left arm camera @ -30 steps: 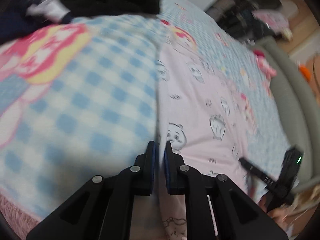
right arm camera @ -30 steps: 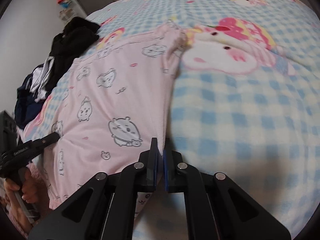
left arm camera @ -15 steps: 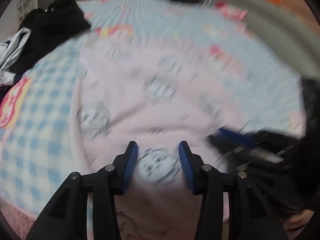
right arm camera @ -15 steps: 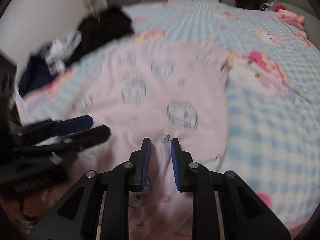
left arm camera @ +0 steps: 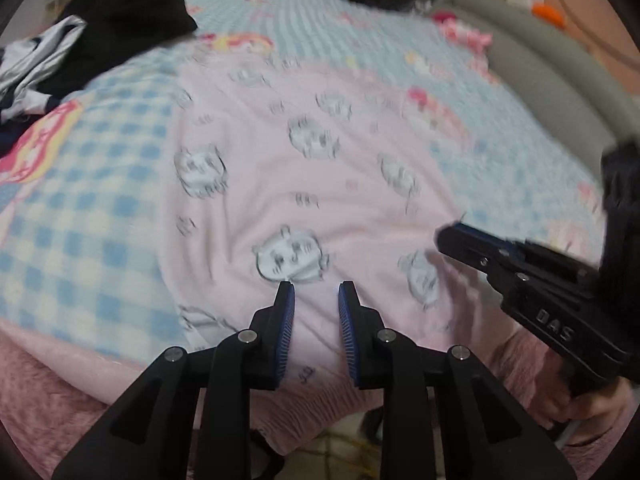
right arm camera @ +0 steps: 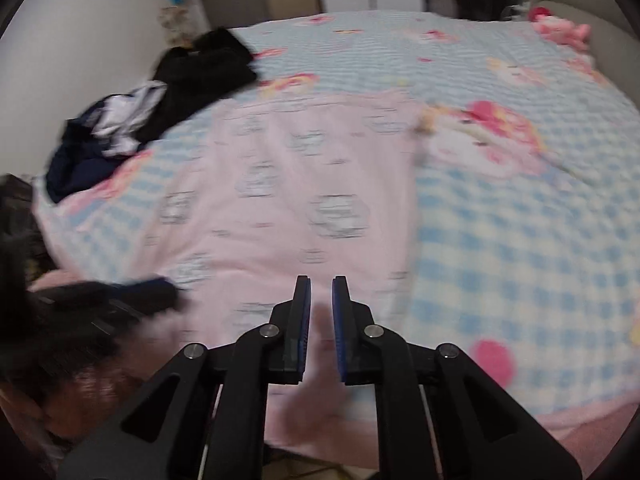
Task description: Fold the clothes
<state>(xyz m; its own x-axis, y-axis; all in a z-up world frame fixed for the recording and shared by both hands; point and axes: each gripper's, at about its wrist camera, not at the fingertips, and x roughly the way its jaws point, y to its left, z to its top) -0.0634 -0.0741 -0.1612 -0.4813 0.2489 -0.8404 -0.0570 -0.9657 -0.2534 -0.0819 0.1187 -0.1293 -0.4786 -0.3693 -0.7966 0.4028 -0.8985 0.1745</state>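
Left wrist view: left gripper (left arm camera: pixel 316 294) fingers narrowly apart and closing on nothing, above pink printed garment (left arm camera: pixel 304 184) spread flat on bed (left arm camera: pixel 100 208); dark clothes pile (left arm camera: pixel 132 28) beyond. Right gripper (right arm camera: pixel 321 292) likewise closing, empty. Risk: pinching only one layer, or bedcover too, skews the fold.

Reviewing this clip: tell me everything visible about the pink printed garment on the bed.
The pink garment is a soft, thin-looking fabric in pale pink, printed with small grey-white cartoon faces. It lies spread mostly flat on the blue checked bedspread, with gentle wrinkles, its near edge reaching the bed's front edge. Motion blur hides seams and sleeves. Both claws hover at its near edge, jaws apart and closing, gripping no fabric. The dark clothes pile lies apart from it.
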